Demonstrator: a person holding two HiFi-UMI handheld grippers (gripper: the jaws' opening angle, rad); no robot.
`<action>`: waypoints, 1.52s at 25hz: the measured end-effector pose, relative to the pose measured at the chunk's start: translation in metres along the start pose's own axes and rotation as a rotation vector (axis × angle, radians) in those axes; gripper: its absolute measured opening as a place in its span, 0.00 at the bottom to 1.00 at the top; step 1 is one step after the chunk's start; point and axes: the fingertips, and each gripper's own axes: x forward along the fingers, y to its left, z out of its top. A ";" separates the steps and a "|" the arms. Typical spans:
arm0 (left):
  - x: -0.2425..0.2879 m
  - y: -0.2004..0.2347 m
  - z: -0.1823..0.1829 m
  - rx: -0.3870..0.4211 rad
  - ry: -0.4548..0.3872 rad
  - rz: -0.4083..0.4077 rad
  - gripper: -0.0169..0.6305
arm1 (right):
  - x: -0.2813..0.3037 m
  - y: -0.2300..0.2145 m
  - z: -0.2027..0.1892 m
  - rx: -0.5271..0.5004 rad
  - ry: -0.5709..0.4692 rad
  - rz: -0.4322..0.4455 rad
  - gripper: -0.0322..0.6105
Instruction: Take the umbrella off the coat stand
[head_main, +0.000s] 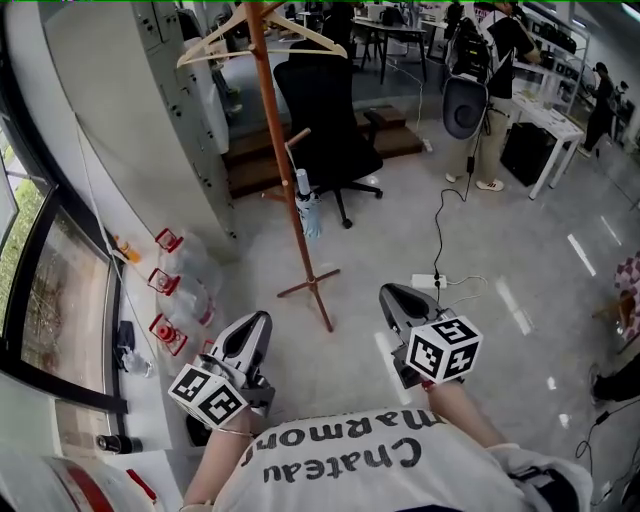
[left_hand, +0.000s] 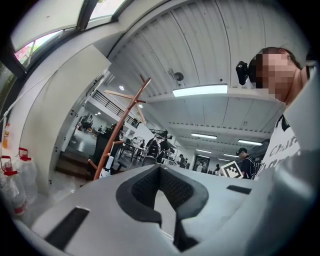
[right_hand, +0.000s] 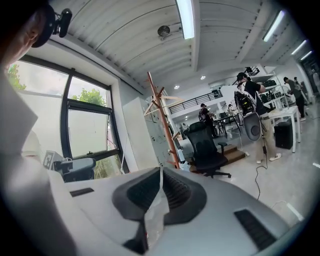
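Wooden stand (head_main: 278, 150) is far centre, well apart from both grippers. Umbrella (head_main: 308, 208) hangs folded low on the pole's right side, tip down; how it hooks on is too small to tell. It also shows far off in the left gripper view (left_hand: 107, 165) and the right gripper view (right_hand: 180, 158).

Left gripper (head_main: 262, 318) and right gripper (head_main: 385, 292) are near, by the person's shirt. Jaws are together on both, w/ nothing btwn them.

Step in hand, I'd say: the approach, no reach yet. To do it well:
- Close in till the umbrella is w/in easy reach, minding the stand's foot (head_main: 310, 285) and the cable (head_main: 438, 225) on the right.
- Spread one gripper's jaws wide before arriving.
- Take the firm part just under the handle, not the loose fabric, which prob. slips.
- Lift first to free the hook, then draw away.
- Stand looks light and carries hangers (head_main: 262, 30) up top, so the other gripper could steady the pole vs. tipping.
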 end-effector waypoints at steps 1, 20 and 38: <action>0.001 0.010 0.003 -0.004 -0.005 0.001 0.06 | 0.009 0.003 0.000 -0.009 0.000 -0.001 0.11; 0.026 0.081 0.001 -0.031 -0.014 -0.022 0.06 | 0.103 0.006 -0.017 0.067 0.068 0.047 0.11; 0.154 0.189 0.067 -0.044 -0.089 0.124 0.06 | 0.276 -0.080 0.079 0.060 0.100 0.174 0.11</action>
